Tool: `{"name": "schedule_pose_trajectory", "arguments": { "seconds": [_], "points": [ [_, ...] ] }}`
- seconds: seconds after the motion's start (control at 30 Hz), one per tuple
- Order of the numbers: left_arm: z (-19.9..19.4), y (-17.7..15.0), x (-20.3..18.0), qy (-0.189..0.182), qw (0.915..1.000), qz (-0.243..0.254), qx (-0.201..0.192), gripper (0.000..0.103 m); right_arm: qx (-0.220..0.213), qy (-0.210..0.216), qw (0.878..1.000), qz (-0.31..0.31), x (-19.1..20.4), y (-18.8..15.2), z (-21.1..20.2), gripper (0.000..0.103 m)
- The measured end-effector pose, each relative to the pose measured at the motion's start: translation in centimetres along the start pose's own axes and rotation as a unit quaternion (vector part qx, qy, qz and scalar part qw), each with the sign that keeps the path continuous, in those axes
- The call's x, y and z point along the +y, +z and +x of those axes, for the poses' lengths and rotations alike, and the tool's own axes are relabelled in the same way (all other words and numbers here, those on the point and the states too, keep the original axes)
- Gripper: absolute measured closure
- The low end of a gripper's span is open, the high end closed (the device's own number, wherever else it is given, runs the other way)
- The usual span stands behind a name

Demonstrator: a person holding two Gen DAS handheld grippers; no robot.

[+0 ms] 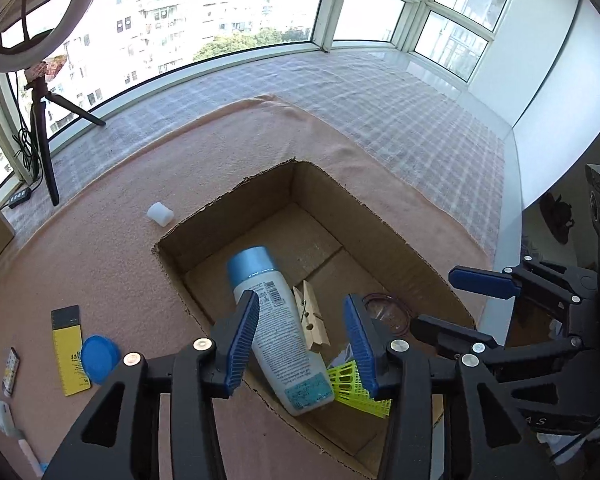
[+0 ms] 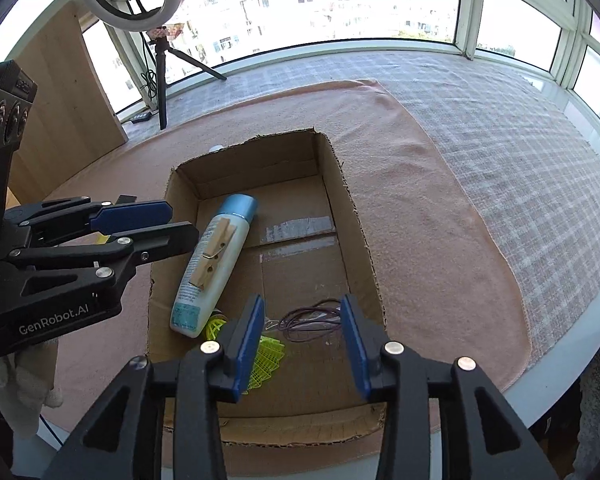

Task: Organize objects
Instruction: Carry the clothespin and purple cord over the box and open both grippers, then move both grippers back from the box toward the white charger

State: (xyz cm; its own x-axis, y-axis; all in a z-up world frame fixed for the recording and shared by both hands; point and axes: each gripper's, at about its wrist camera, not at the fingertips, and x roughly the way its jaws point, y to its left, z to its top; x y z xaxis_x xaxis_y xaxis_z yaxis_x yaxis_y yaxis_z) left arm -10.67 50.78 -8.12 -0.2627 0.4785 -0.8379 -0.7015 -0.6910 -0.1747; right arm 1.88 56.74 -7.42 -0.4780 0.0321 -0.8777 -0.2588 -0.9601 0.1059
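An open cardboard box [image 1: 228, 200] [image 2: 332, 184] stands on a pink towel. Inside it lies a white bottle with a blue cap [image 1: 276, 320] [image 2: 186, 314], and a wooden clothespin [image 1: 310, 320] [image 2: 214, 254] rests on the bottle. A yellow shuttlecock [image 1: 348, 384] [image 2: 270, 354] and a purple loop of band [image 2: 300, 322] lie on the box floor. My left gripper [image 1: 302, 344] [image 2: 182, 222] hovers open over the box's left side, above the bottle and not touching it. My right gripper [image 2: 304, 340] [image 1: 436, 300] hangs open over the near end, nothing between its fingers.
Left of the box on the towel [image 2: 420, 220] lie a small white cap [image 1: 160, 214], a blue lid [image 1: 100, 358] and a yellow-and-black card [image 1: 70, 350]. A ring light on a tripod [image 2: 162, 80] stands at the back left by the window. The table edge runs along the right.
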Motion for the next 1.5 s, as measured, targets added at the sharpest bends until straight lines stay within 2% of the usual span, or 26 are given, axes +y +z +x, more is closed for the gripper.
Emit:
{"name": "schedule_pose_trajectory", "arguments": {
  "seconds": [0.23,0.5,0.7,0.8,0.97,1.17,1.23,1.37,1.5],
  "points": [
    [-2.5,-1.5,2.3,0.020,0.9995,-0.019,-0.013,0.050,-0.007,0.010,1.000,-0.014,1.9,0.3,-0.3,0.047],
    [-6.5,-6.0,7.9,0.074,0.9934,-0.083,-0.025,0.050,0.001,0.067,0.997,-0.048,6.2,1.3,0.1,0.047],
    [-8.7,-11.6,12.8,0.124,0.9821,-0.142,-0.008,0.039,0.004,0.085,0.990,-0.115,11.7,2.0,1.1,0.047],
    [-9.3,-14.6,15.0,0.139,0.9746,-0.176,0.004,0.038,0.006,0.091,0.985,-0.147,14.4,2.3,1.9,0.047],
    [-9.4,-19.1,17.9,0.160,0.9604,-0.226,0.032,0.034,0.030,0.112,0.971,-0.211,19.0,2.3,4.2,0.039],
    [-8.8,-22.7,19.0,0.156,0.9468,-0.277,0.049,0.033,0.064,0.119,0.953,-0.273,23.8,2.1,7.1,0.039],
    [-8.4,-23.3,19.0,0.153,0.9451,-0.283,0.055,0.032,0.082,0.132,0.949,-0.274,24.9,2.5,8.4,0.039],
    [-7.9,-23.7,18.8,0.148,0.9426,-0.294,0.059,0.020,0.122,0.165,0.942,-0.265,26.7,3.3,10.8,0.039],
    [-7.6,-23.8,19.2,0.131,0.9392,-0.313,0.052,0.020,0.146,0.168,0.938,-0.266,28.2,3.7,12.8,0.040]
  ]
}}
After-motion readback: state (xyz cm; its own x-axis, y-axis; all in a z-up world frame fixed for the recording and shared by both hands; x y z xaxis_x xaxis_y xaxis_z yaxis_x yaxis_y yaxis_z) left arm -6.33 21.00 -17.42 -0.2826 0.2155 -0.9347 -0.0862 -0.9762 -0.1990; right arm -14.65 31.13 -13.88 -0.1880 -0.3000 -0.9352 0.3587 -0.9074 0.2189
